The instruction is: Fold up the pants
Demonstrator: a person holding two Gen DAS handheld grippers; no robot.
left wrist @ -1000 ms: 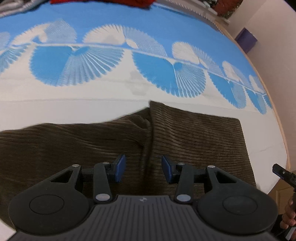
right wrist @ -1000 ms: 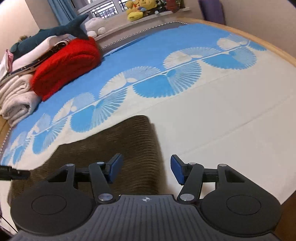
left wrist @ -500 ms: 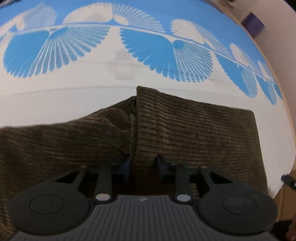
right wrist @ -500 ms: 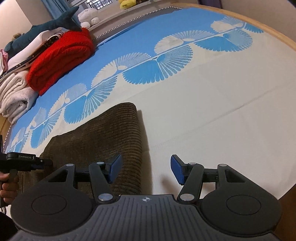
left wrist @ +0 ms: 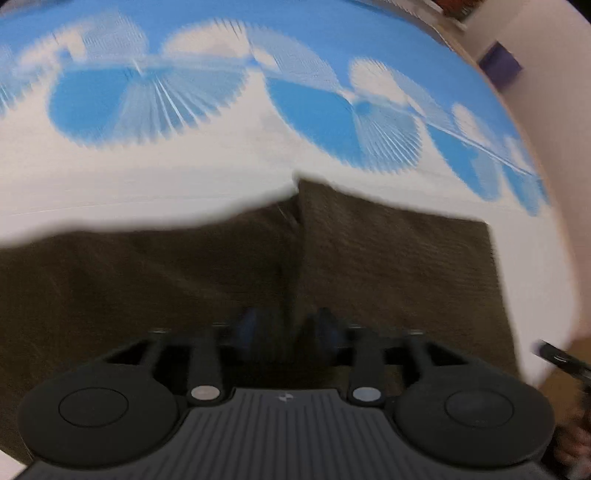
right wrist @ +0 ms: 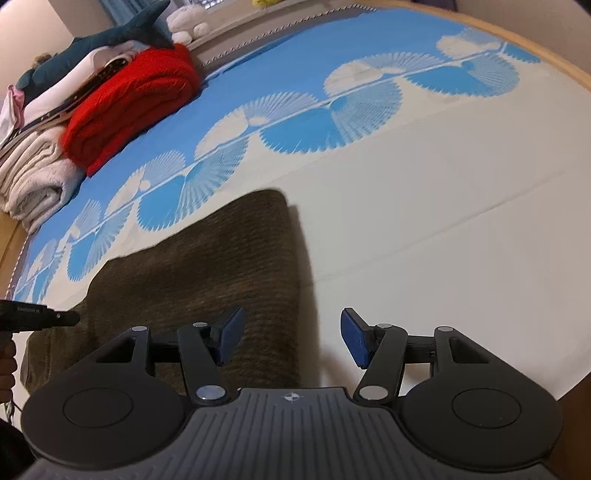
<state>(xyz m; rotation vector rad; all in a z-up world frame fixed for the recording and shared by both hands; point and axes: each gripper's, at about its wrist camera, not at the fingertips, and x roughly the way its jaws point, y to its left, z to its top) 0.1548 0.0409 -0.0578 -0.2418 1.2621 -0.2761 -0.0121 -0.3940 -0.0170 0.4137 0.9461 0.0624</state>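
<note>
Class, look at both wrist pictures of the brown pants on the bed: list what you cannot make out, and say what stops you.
- Left wrist view: motion blur hides whether the left claw touches the pants.
- Left wrist view: the pants' left end is cut off by the frame edge.
- Right wrist view: the right claw body hides the pants' near edge.
- Right wrist view: the toys are cut off at the top.

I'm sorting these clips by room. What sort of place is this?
Most likely a bedroom. The brown corduroy pants lie on a bed with a blue-and-white fan-patterned sheet, beside folded laundry including a red knitted blanket, with a dark blue plush shark on top.
</note>
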